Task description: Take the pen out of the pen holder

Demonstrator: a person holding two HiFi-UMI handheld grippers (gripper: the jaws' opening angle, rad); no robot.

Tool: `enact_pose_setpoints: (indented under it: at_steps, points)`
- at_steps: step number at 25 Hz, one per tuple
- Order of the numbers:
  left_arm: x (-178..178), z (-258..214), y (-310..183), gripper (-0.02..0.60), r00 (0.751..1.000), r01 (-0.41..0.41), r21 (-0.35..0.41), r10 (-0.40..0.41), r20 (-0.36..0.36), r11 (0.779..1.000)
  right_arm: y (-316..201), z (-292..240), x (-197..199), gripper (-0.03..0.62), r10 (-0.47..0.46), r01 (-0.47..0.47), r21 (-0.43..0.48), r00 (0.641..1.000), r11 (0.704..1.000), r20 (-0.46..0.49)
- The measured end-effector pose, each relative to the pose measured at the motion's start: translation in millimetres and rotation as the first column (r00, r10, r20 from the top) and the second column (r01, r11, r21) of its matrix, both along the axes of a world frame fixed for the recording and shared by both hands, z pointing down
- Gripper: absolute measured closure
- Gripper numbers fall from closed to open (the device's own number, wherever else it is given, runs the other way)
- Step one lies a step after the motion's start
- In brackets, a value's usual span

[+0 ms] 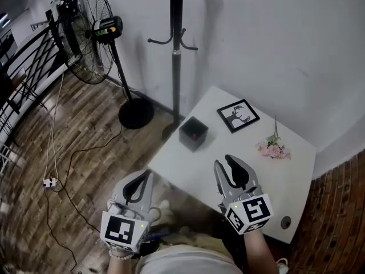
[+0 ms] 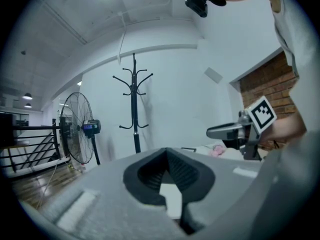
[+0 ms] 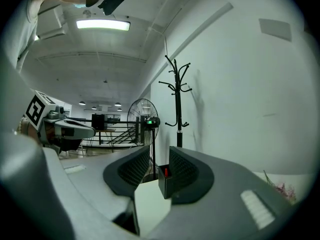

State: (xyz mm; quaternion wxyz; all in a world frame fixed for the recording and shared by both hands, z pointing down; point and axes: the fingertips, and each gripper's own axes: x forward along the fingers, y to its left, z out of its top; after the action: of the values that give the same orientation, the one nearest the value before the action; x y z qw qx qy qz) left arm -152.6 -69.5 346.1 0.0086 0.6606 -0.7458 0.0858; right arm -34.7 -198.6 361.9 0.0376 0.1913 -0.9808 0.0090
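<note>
1. The head view alone lays out the white table (image 1: pixel 188 164). A black, square-sided pen holder (image 1: pixel 193 133) stands near its far left edge. A black picture frame (image 1: pixel 238 115) lies flat beyond it, and a sprig of pink flowers (image 1: pixel 273 147) lies to the right.
2. In the head view the pen (image 1: pixel 194 136) is only a red dot inside the holder's open top. The right gripper view shows its red tip (image 3: pixel 165 172) rising just above the rim. Its long axis is upright and the rest is hidden in the box.
3. The right gripper (image 3: pixel 159 149) has its ribbed black pads apart with a clear gap. It grips nothing, and the pen holder (image 3: pixel 165 183) shows well beyond the gap.
4. The left gripper (image 2: pixel 166 154) has its tips pressed together and is empty. The head view places it (image 1: pixel 145 178) off the table's near left edge, over the dark plank floor (image 1: pixel 85 136).
5. A black coat stand (image 1: pixel 175 56) and a wire-caged floor fan (image 1: pixel 85 33) stand by the white wall.
</note>
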Motion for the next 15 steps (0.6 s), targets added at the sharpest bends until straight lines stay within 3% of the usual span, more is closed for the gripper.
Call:
enact_pose_setpoints:
  at_steps: [15]
  points:
    - [-53.1,21.0,-35.8,0.586,0.999,-0.019,-0.046,0.017,-0.047,0.999,-30.3,30.8,-60.0,0.485,-0.004,0.003,-0.013,0.996,1.0,-0.093]
